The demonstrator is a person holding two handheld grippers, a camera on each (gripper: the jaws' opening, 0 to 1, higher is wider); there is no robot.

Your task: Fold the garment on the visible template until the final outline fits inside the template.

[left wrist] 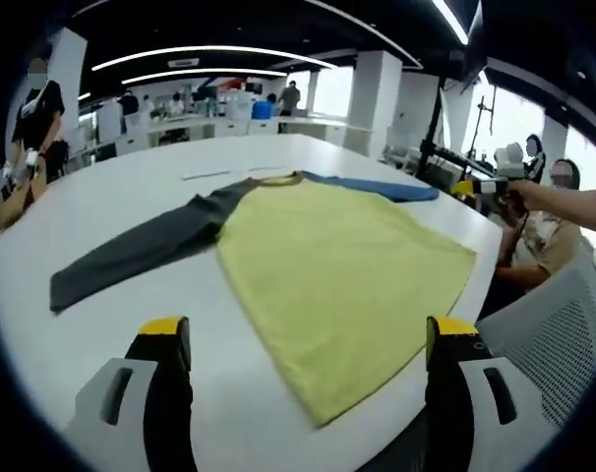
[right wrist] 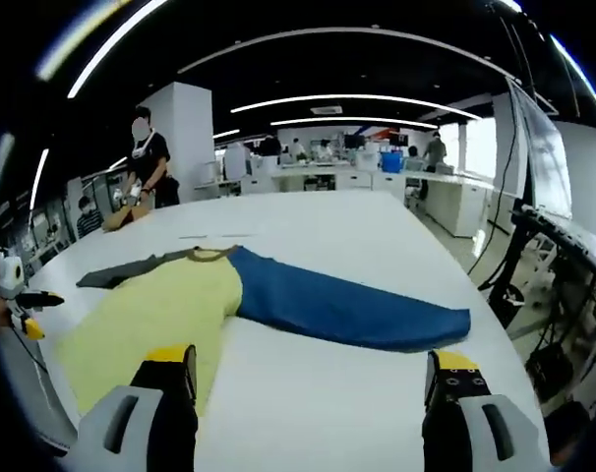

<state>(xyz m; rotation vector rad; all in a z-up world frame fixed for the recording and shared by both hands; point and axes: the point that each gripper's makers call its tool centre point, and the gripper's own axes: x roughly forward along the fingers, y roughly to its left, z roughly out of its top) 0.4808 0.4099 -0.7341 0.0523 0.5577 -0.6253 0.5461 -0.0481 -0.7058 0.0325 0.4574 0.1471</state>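
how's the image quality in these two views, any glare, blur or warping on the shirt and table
Left gripper view: even overhead light, shirt sharp, soft sheen on the white table, fisheye bending the table edge, bright windows washed out. Right gripper view: the same curvature, ceiling light strips bowed into arcs, blue sleeve clear, background people small and soft.

Soft matt cloth here: the garment has a yellow knit-looking body lying smooth, a dark grey sleeve and a blue sleeve, none shiny. Under it the counter is smooth white with a faint sheen. The left hand-held gripper looks like hard black plastic with yellow tips.
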